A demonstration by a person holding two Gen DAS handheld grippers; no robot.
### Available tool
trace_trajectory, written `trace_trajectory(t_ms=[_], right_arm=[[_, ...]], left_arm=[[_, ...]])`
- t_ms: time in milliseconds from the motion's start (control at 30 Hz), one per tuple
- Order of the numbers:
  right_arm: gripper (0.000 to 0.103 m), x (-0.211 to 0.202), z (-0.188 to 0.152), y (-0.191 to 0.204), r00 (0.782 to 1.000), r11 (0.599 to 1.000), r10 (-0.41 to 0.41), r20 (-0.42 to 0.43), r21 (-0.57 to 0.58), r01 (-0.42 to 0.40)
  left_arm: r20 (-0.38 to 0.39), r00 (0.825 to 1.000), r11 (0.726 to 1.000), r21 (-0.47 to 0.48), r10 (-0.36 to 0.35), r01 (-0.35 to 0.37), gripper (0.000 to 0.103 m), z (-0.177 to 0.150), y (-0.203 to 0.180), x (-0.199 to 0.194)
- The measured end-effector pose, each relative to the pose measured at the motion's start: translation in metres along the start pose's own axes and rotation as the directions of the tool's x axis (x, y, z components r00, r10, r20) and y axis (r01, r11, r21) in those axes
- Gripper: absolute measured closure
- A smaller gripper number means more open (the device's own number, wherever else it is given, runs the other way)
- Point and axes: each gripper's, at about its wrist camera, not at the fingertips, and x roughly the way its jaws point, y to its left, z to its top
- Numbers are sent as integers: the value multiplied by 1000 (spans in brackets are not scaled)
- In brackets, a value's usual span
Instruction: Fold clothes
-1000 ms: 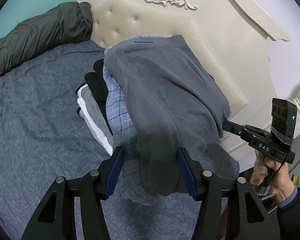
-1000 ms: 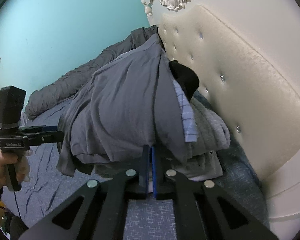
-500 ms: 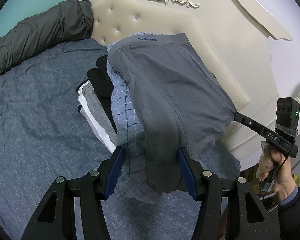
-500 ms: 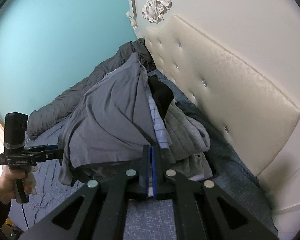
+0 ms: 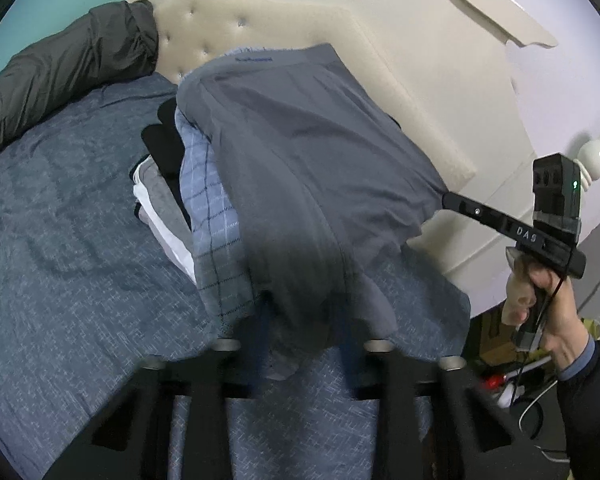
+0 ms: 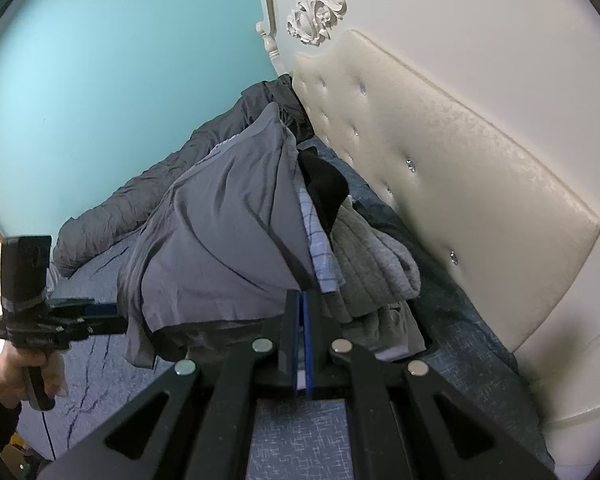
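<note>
A grey garment [image 5: 320, 168] lies spread over a pile of clothes on the bed, also in the right wrist view [image 6: 220, 240]. My left gripper [image 5: 306, 320] is blurred. Its jaws are closing on the garment's bunched near edge, which fills the gap between them. From the right wrist view the left gripper [image 6: 116, 318] meets the cloth's lower left edge. My right gripper [image 6: 302, 300] is shut on the garment's other corner. In the left wrist view the right gripper [image 5: 448, 200] holds that corner taut beside the headboard.
Under the grey garment lie a blue checked shirt [image 5: 208, 216], a black piece [image 5: 164, 144] and a grey knit [image 6: 372, 260]. A blue sheet [image 5: 60, 240] covers the bed. A dark rolled duvet [image 5: 60, 68] lies far left. The cream tufted headboard [image 6: 440, 160] stands right behind the pile.
The left jaws have come in from wide open around the garment's near edge. The right gripper has drawn its corner outward, stretching the cloth flatter over the pile.
</note>
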Motion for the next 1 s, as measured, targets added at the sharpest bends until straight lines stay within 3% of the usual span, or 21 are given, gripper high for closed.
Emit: trace_trajectory(t_ms=[200, 433, 900, 1000], right_arm=[[102, -5, 4, 0, 1000, 1000, -2, 10, 2, 2], [102, -4, 5, -2, 1000, 1000, -15, -3, -7, 15], [102, -4, 4, -6, 999, 999, -53, -8, -9, 53], [102, -2, 4, -5, 999, 1000, -29, -18, -8, 29]], left_arm=[[9, 1000, 1000, -5, -21, 21, 97, 0, 6, -10], [-8, 999, 999, 6, 41, -41, 98, -5, 20, -13], [-29, 997, 998, -6, 69, -69, 97, -6, 24, -9], [-24, 997, 997, -3, 76, -76, 97, -7, 22, -9]])
